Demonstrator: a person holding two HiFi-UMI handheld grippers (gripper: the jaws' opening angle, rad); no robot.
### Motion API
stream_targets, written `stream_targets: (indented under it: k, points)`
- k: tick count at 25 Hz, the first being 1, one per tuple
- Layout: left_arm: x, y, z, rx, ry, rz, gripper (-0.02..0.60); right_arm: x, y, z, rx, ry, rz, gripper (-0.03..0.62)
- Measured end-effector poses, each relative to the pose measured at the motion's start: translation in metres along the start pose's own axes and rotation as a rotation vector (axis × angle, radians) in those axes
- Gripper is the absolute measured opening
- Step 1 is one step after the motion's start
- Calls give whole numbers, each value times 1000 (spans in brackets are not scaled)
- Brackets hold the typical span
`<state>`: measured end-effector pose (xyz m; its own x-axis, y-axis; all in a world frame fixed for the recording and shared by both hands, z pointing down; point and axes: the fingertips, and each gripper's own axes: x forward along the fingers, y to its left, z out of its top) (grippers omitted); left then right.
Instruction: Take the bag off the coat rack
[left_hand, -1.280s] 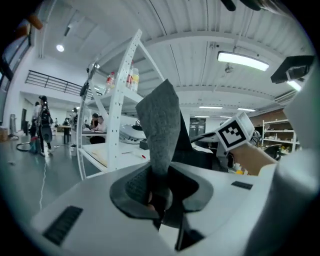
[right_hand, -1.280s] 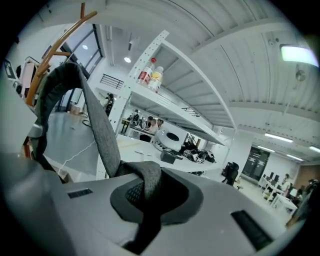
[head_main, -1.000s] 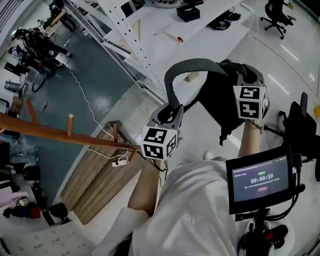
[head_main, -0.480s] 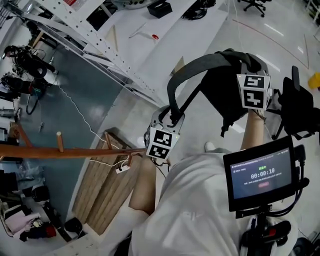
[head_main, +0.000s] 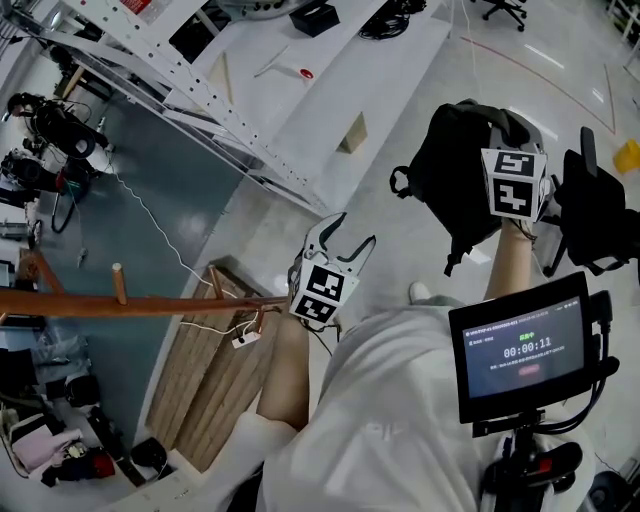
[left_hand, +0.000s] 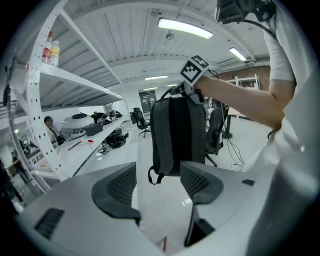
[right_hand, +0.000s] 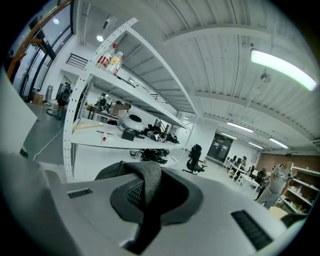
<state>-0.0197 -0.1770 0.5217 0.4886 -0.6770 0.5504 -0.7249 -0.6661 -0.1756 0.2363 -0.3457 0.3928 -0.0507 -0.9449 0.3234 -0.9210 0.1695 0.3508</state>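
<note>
- A small screen (head_main: 520, 350) on a mount sits closest, beside the person's white shirt (head_main: 390, 420).
- The left gripper (head_main: 350, 235) is held out ahead of the person's left forearm. Its jaws are opening, already spread wide, and nothing is between them.
- In the left gripper view, the left gripper's (left_hand: 157, 187) pads frame only bare floor, with the bag (left_hand: 178, 135) hanging beyond them, well apart.
- The right gripper (head_main: 500, 150) is raised at the person's right. Its jaws are pressed together on a dark grey fabric strip (right_hand: 148, 190).
- That strip is probably the bag's top handle, though the close view leaves it blurred.
- The black bag (head_main: 450, 185) hangs from the right gripper above the pale floor, with a small loop sticking out at its side.
- The wooden coat rack (head_main: 150, 302), with one peg (head_main: 118, 282) standing up, lies lower left, well apart from the bag.
- A wooden board (head_main: 205, 380) lies on the floor under the rack.
- White perforated shelving (head_main: 200, 110) runs across the far upper left.
</note>
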Motion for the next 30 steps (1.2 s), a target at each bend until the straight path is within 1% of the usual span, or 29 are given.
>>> stream_targets:
  k: [3,8,12,17,25,30]
  points:
    - [-4,13,12,-59,-58,25,261,0,3,0,-13,4,3,18]
    - [-5,24,19,-45,-75,66,261,-1,2,-1,-9,1,10,18]
    - [-7,34,27,-67,-110,108,261,-5,3,2,-3,-11,21,18]
    - [-8,34,41,-75,-140,149,261,-14,14,11,-24,-44,86,18]
    - [-27,61,50,-152,-193,295,259,-34,49,39,-87,-101,188,18]
    - [-39,82,47,-214,-217,366,259,-41,76,59,-126,-147,257,18]
